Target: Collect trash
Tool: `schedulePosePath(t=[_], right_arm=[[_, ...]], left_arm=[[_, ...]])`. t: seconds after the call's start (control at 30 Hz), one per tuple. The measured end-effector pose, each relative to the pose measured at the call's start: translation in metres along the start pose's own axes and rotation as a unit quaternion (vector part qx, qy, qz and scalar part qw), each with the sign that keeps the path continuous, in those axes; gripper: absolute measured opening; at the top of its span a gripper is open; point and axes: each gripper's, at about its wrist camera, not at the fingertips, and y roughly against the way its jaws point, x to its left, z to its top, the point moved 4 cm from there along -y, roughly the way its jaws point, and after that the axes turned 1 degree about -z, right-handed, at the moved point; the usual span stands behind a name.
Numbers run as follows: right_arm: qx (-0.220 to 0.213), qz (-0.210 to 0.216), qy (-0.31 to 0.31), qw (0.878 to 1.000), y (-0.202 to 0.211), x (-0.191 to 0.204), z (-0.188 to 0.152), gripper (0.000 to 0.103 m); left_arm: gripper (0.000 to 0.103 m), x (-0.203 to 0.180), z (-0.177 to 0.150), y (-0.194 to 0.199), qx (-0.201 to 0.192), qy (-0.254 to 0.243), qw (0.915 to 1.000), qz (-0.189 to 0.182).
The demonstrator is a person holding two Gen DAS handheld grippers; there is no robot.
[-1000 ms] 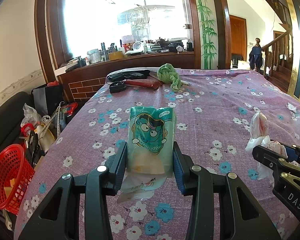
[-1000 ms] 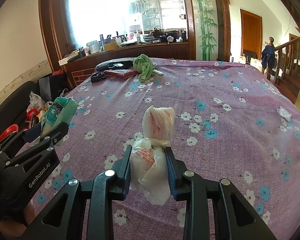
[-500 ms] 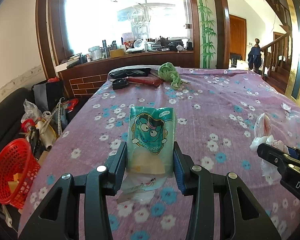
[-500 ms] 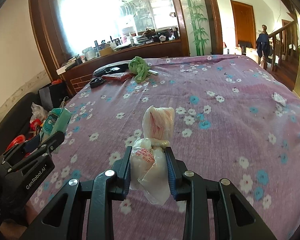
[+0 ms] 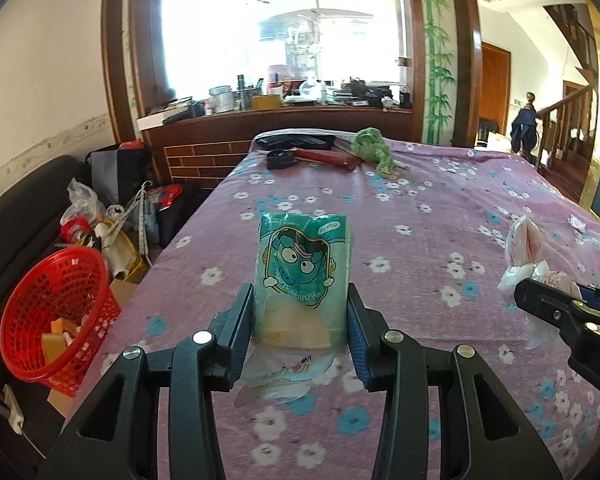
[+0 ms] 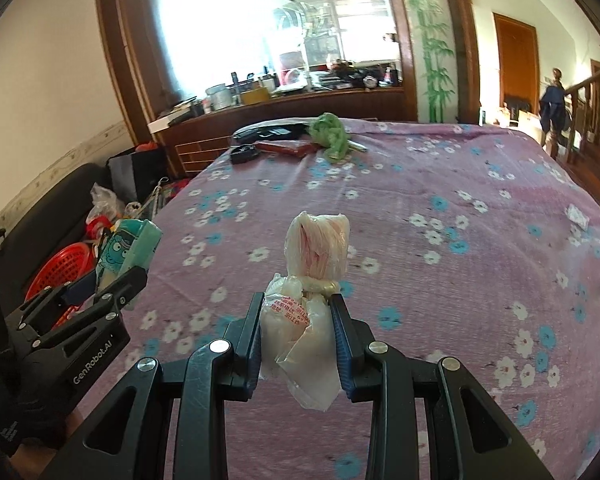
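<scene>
Floral purple tablecloth (image 5: 440,216), red basket (image 5: 56,312) beside

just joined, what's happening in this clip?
A person is collecting trash off a table with a purple floral cloth, one handheld gripper per hand. The left gripper is shut on a teal cartoon-print plastic packet. The right gripper is shut on a knotted clear plastic bag with pink-white contents. Both items are held above the cloth. A red mesh plastic basket sits off the table's left side.
</scene>
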Motion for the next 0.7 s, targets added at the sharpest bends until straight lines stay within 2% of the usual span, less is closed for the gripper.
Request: schedulePosePath(t=[0.37,0.7], right_arm=[[0.016,0.025,0.050,0.998,-0.013,0.058,0.008,0.034],[0.028,0.059,0.099,0.993,-0.028,0.121,0.017,0.034]], left_arm=[[0.042,0.065,0.000,0.007,-0.005,0.049,0.9985,0.024],[0.042,0.129,0.000,0.011,-0.009,0.091,0.9938,0.063]])
